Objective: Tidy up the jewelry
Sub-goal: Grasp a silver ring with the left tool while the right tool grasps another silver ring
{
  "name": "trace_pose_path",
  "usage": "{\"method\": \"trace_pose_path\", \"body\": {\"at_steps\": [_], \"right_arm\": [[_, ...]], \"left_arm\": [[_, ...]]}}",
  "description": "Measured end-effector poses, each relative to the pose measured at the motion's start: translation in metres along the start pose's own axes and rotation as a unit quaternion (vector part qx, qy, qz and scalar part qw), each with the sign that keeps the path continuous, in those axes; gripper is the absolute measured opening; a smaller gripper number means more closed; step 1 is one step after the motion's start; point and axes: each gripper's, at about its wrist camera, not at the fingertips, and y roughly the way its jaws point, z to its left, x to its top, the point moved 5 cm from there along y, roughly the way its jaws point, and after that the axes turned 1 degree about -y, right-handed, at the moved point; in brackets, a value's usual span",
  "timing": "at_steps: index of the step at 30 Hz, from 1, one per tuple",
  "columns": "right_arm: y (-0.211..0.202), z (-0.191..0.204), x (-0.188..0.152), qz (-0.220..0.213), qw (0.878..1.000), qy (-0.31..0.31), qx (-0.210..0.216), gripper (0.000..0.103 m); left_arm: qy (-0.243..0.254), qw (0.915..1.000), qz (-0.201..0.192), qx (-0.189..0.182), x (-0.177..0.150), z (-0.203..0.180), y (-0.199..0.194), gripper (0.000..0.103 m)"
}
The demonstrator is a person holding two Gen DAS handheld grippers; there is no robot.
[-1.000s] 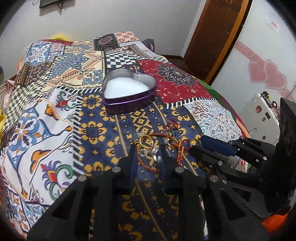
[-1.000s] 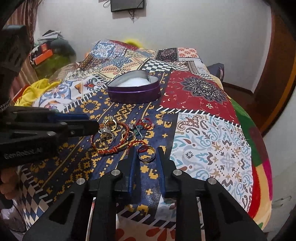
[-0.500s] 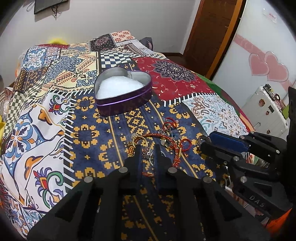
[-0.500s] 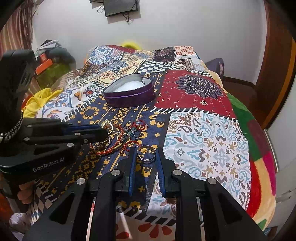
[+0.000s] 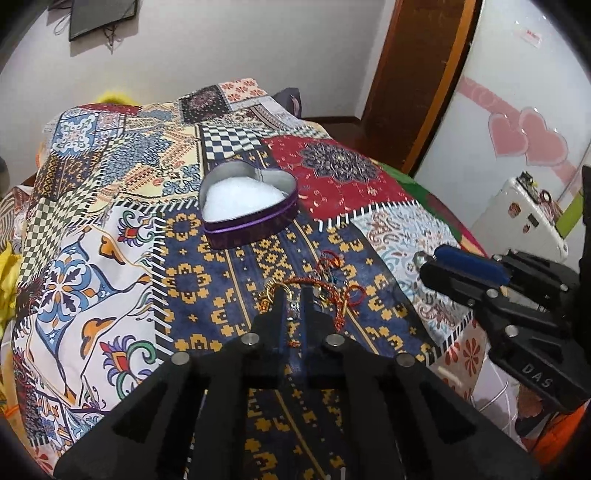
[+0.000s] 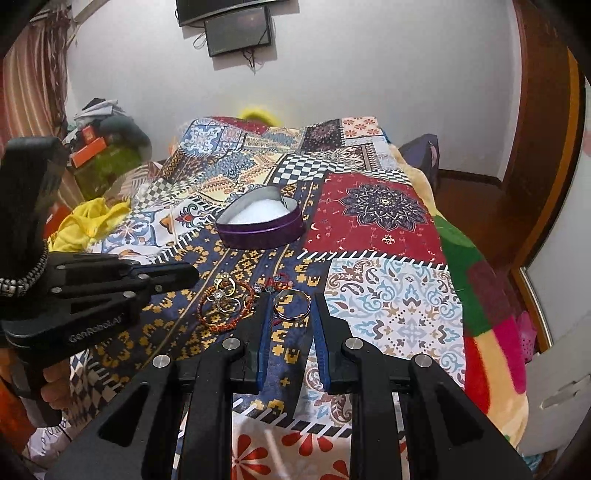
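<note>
Jewelry [image 6: 236, 301] is piled on the patchwork bedspread [image 6: 395, 306] just short of the heart-shaped tin [image 6: 260, 223], with the left gripper [image 5: 291, 295] just pinched down over the tangle and a silver bangle [image 6: 291, 303] clamped by the right gripper [image 6: 290, 306].

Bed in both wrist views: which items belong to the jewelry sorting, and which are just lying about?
Part of the job:
- heart-shaped tin, open, white padding inside
- silver bangle between the right gripper fingers
- jewelry pile of rings and red cords, left gripper closed at it

Just lying about:
- yellow cloth
- wall screen
- patchwork bedspread
</note>
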Motion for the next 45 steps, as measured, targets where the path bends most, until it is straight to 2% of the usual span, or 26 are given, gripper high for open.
{"method": "trace_pose_path", "body": {"at_steps": [2,6,15,25,26,32,36,37,39,41,45], "right_arm": [[0.002,-0.001,-0.002,0.004,1.000,0.005,-0.001,0.019],[0.004,-0.006,-0.005,0.013,1.000,0.010,-0.008,0.019],[0.006,-0.015,-0.007,0.020,1.000,0.009,-0.022,0.019],[0.005,-0.007,0.001,0.012,1.000,0.006,-0.015,0.019],[0.005,-0.007,0.003,0.009,1.000,0.004,-0.017,0.019],[-0.001,-0.004,0.020,-0.011,1.000,-0.001,-0.021,0.019],[-0.003,-0.001,0.028,-0.021,1.000,-0.003,-0.021,0.019],[-0.003,0.000,0.028,-0.022,1.000,-0.003,-0.020,0.019],[-0.002,0.001,0.026,-0.020,1.000,-0.002,-0.020,0.019],[0.000,0.001,0.023,-0.016,1.000,-0.001,-0.019,0.019],[0.006,0.001,0.016,-0.001,1.000,-0.001,-0.017,0.019]], "left_arm": [[0.008,0.9999,0.007,0.005,-0.002,0.000,0.006,0.012],[0.006,0.9996,0.025,0.010,-0.005,0.004,0.022,0.012],[0.000,0.9994,0.035,0.004,-0.007,0.006,0.036,0.012],[-0.013,0.9999,-0.001,0.004,0.002,0.012,0.013,0.008],[-0.014,0.9999,-0.006,0.003,0.004,0.013,0.009,0.000],[-0.022,0.9992,-0.033,0.007,0.014,0.024,-0.014,0.000],[-0.024,0.9994,-0.025,0.002,0.014,0.029,-0.017,0.000],[-0.024,0.9994,-0.023,0.004,0.013,0.030,-0.017,0.002],[-0.024,0.9996,-0.015,0.005,0.009,0.030,-0.013,0.014],[-0.024,0.9997,-0.006,-0.001,0.004,0.029,-0.008,0.022],[-0.019,0.9996,0.019,-0.010,-0.004,0.022,0.009,0.022]]}}
